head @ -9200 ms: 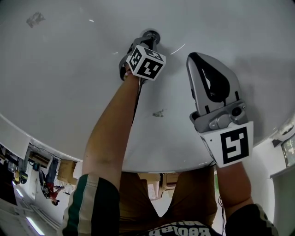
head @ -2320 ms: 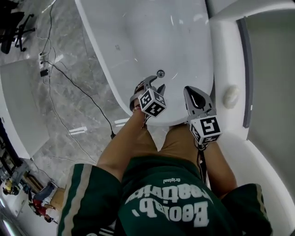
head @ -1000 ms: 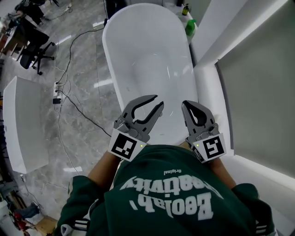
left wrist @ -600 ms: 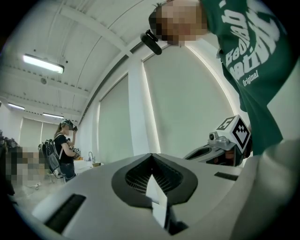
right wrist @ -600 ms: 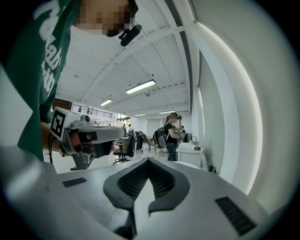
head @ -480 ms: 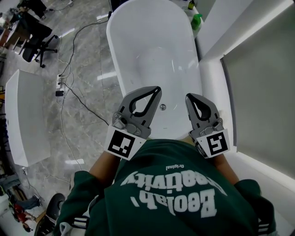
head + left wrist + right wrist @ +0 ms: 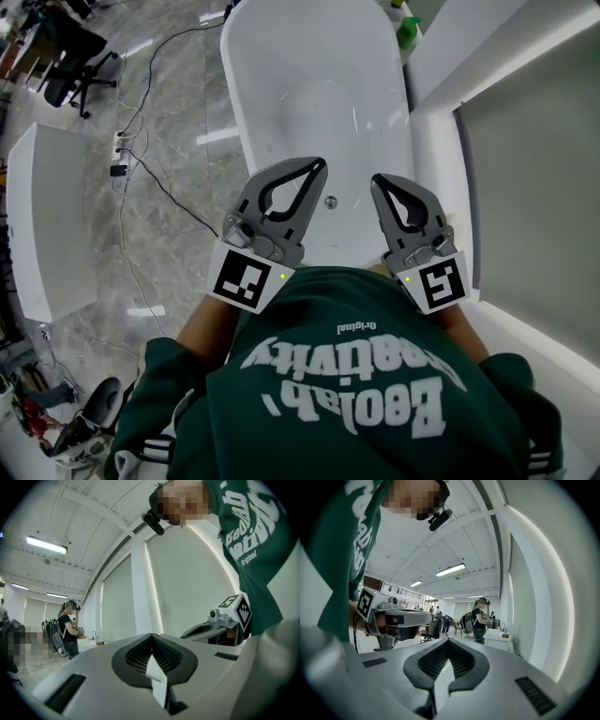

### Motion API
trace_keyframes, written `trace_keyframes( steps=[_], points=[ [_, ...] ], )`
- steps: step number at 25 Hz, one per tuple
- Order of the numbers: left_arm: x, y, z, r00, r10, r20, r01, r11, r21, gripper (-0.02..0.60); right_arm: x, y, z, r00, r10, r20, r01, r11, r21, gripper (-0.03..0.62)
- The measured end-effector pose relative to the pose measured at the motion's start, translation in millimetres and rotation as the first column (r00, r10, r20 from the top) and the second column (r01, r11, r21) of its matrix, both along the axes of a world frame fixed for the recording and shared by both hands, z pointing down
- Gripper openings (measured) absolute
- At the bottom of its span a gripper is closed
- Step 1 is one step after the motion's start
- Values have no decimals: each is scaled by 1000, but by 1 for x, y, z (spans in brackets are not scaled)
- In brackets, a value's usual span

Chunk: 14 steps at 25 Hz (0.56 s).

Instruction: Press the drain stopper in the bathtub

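We held the left gripper [image 7: 317,166] and the right gripper [image 7: 378,180] close to our chest above the near end of the white bathtub [image 7: 309,84], each with its jaws pressed together and nothing caught between them. The drain stopper [image 7: 330,202] lay on the tub floor; in the head view it showed in the gap between the two grippers, just beside the left gripper's tip, touched by neither.
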State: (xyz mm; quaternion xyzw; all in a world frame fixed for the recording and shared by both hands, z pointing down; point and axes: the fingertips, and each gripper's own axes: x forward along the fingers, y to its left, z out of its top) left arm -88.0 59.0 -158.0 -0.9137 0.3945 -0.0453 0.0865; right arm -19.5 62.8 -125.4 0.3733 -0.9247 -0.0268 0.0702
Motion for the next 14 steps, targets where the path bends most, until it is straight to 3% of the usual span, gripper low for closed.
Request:
trace_keyframes(
  steps=[14],
  points=[
    [1, 3, 2, 999, -4, 46, 3, 1000, 10, 9, 4, -4, -10, 1000, -2, 30, 0, 998, 56, 12]
  ],
)
